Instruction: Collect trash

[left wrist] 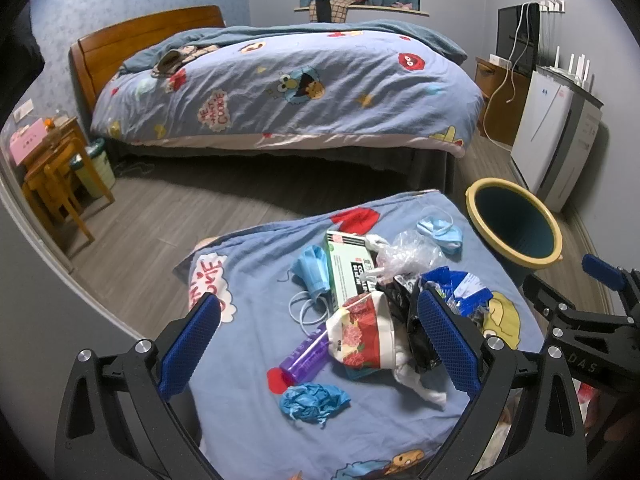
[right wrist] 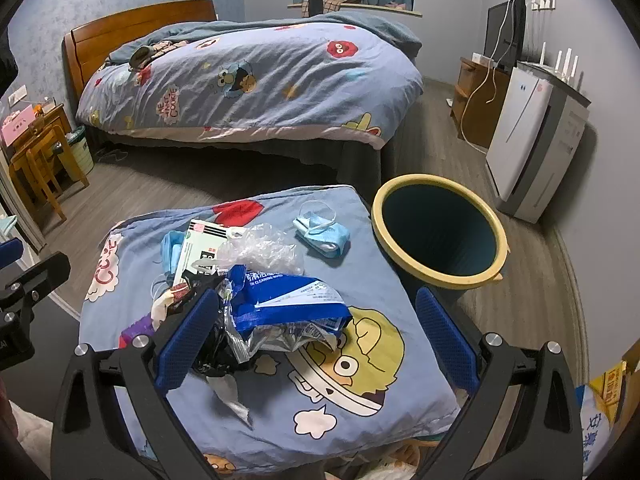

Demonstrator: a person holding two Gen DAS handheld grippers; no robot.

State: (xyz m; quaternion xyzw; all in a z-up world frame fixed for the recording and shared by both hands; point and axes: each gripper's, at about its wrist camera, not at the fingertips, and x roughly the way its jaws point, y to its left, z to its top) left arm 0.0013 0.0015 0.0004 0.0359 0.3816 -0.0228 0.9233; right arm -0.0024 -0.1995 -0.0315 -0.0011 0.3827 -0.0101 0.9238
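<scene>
Left claw: the left gripper (left wrist: 320,344) hangs over the litter with its blue-padded jaws spread wide and nothing between them; its right pad sits against the black film at the heap's edge.
Right claw: the right gripper (right wrist: 316,340) is likewise spread wide and empty, its left pad beside the crumpled blue wipes packet (right wrist: 288,304), its right pad over bare cloth.
Surface: a cushion (right wrist: 360,400) covered in blue cartoon-print cloth carries all the trash.
Nearest trash: a balled blue glove (left wrist: 312,400) lies closest in the left view, with a purple tube (left wrist: 304,356) just behind it.
Middle of heap: a floral-printed wrapper (left wrist: 360,336) rests on black plastic film (left wrist: 416,332); the wipes packet lies to their right.
Behind them: a green-and-white carton (left wrist: 348,268) lies flat, a blue face mask (left wrist: 312,272) to its left, crumpled clear plastic (left wrist: 408,252) to its right.
Far corner: a second face mask (right wrist: 320,232) lies apart from the heap, near the bin.
Bin: a dark bin with a yellow rim (right wrist: 440,232) stands on the floor just beside the cushion's right edge, tilted toward the cameras.
Farther back: a bed (left wrist: 288,88) with matching cartoon bedding and a wooden headboard.
Right wall: a white appliance (right wrist: 532,140).
Left wall: a wooden side table (left wrist: 52,168).
</scene>
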